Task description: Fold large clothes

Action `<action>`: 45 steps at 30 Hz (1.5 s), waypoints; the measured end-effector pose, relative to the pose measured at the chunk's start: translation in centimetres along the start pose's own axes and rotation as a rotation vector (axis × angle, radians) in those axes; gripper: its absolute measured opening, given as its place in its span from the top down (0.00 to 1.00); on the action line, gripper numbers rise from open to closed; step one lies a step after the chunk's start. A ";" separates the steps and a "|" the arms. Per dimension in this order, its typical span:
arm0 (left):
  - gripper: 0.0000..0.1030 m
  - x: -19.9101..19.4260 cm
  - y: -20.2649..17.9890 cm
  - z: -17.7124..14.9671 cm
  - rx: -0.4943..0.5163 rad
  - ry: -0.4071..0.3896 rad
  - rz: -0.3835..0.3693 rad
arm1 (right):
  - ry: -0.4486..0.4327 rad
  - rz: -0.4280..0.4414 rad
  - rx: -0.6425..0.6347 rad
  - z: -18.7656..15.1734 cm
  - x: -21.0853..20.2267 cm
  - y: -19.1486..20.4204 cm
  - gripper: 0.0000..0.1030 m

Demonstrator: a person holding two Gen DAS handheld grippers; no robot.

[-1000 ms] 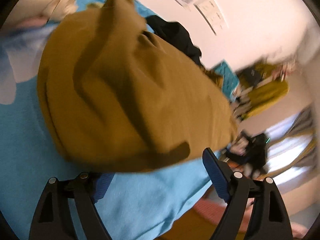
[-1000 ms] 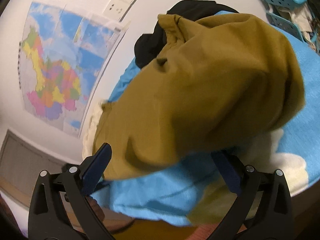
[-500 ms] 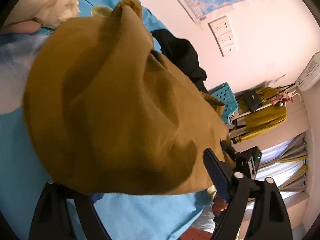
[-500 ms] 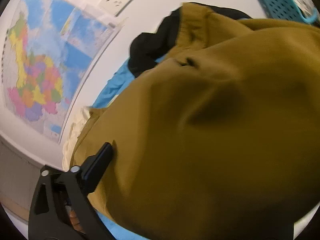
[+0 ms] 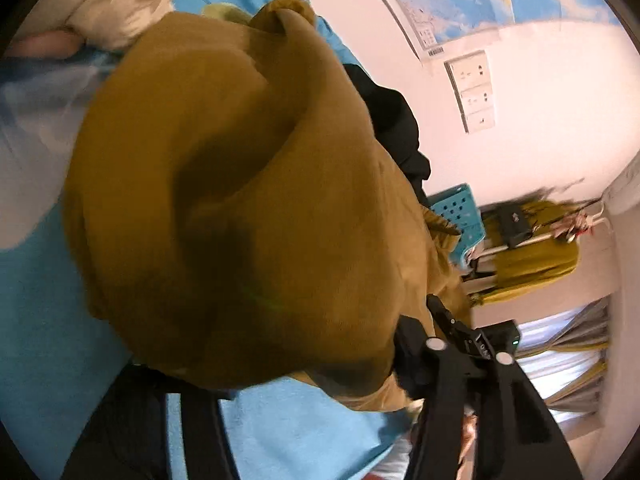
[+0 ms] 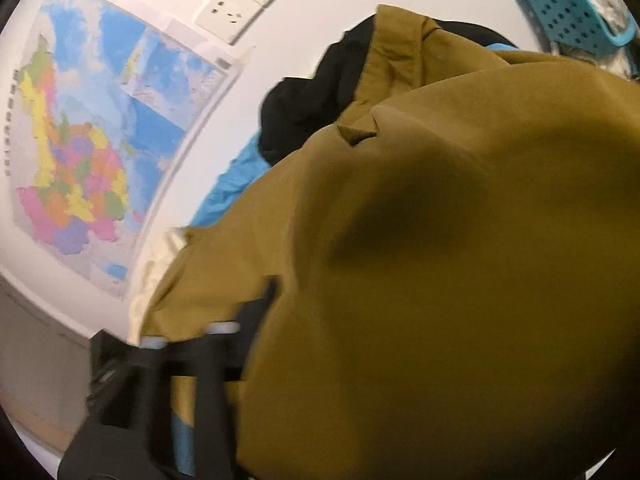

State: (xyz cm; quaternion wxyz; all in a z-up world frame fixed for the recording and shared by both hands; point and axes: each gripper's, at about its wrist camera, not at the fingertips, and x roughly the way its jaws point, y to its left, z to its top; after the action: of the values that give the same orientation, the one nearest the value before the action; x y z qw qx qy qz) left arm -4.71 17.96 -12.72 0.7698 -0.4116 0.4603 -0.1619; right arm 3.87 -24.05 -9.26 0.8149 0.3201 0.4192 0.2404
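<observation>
- The mustard-brown garment (image 5: 240,184) lies heaped on the bed's blue sheet (image 5: 52,320), its near hem draped over both your tools; a black garment (image 5: 392,120) sits behind it against the wall.
- Your left gripper (image 5: 280,376) has just been closing, with the hem between its jaws. The cloth hides the pads, so you cannot tell whether they bite yet.
- Your right gripper (image 6: 360,360) has just been closing too, and fabric smothers all but one finger (image 6: 256,316); grip cannot be confirmed there either.
- Expect soft, limp, fairly light cloth: it will sag and bunch, not hold a line.
- Take it at the hem's two outer corners, well apart, pinching only one layer.
- Lift both ends together, or the middle will drag on the sheet and crease.
</observation>
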 end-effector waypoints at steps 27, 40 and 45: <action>0.73 -6.2 -10.0 6.0 0.357 -0.123 -0.063 | -0.119 0.106 -0.371 5.6 -4.5 13.0 0.84; 0.72 -25.8 -13.5 13.8 0.519 -0.580 0.058 | -0.223 0.448 -0.645 10.5 2.0 34.7 0.85; 0.72 -31.5 -9.3 17.3 0.469 -0.721 0.239 | -0.137 0.540 -0.655 9.3 10.7 41.5 0.85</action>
State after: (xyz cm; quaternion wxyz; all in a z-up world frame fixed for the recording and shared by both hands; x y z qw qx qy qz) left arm -5.44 40.47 16.79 0.9669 -0.1998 0.1576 -0.0182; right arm 12.21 8.30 19.20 0.8073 0.1581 0.1669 0.5436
